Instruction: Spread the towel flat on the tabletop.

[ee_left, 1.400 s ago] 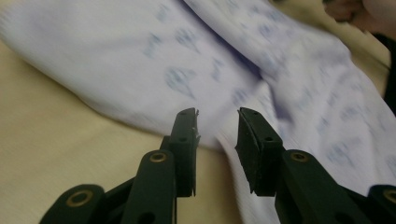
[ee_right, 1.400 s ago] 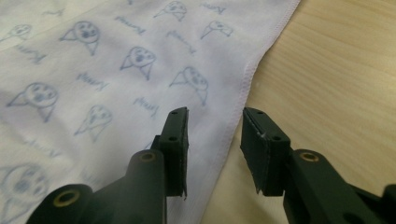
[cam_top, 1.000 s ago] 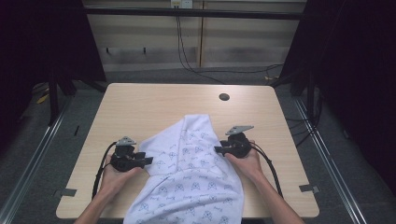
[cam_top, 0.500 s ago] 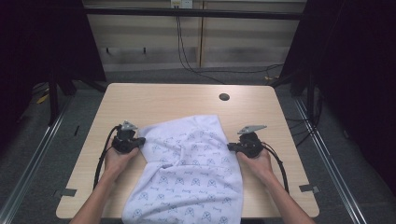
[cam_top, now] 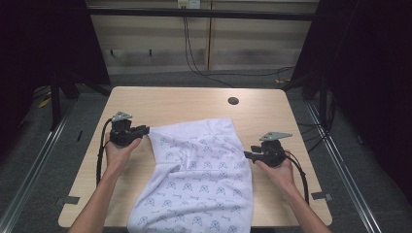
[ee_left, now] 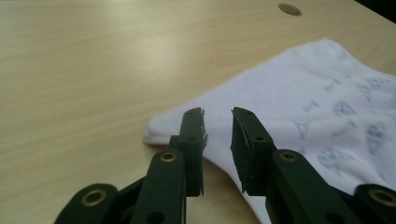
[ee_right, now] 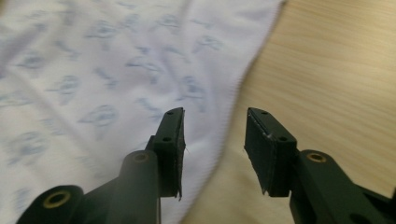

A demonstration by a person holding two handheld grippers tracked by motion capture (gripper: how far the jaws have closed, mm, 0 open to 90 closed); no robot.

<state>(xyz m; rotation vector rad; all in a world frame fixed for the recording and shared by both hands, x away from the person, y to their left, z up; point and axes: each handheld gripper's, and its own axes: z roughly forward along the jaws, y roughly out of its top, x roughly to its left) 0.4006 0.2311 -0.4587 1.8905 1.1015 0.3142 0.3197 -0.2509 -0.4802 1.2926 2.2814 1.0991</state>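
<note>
A white cloth [cam_top: 199, 174] printed with small blue figures lies spread on the wooden table [cam_top: 184, 104], its lower end hanging over the near edge. My left gripper [cam_top: 145, 130] sits just off the cloth's top left corner. Its jaws have just been opening and stand apart, with the cloth's corner [ee_left: 161, 130] lying on the table beyond them and nothing pinched between. My right gripper [cam_top: 247, 155] is at the cloth's right edge. Its jaws have also just been opening, and the cloth's hem [ee_right: 233, 107] runs on the table under the gap, unpinched.
A small dark round hole [cam_top: 233, 101] marks the table's far right part. Bare wood lies behind the cloth and along both sides. Cables trail from each gripper toward the near edge. Dark floor and metal rails surround the table.
Both grippers moved outward, left gripper to the left and away, right gripper to the right. The cloth's bunched top was pulled wide and flat. Both jaws have let go of it.
</note>
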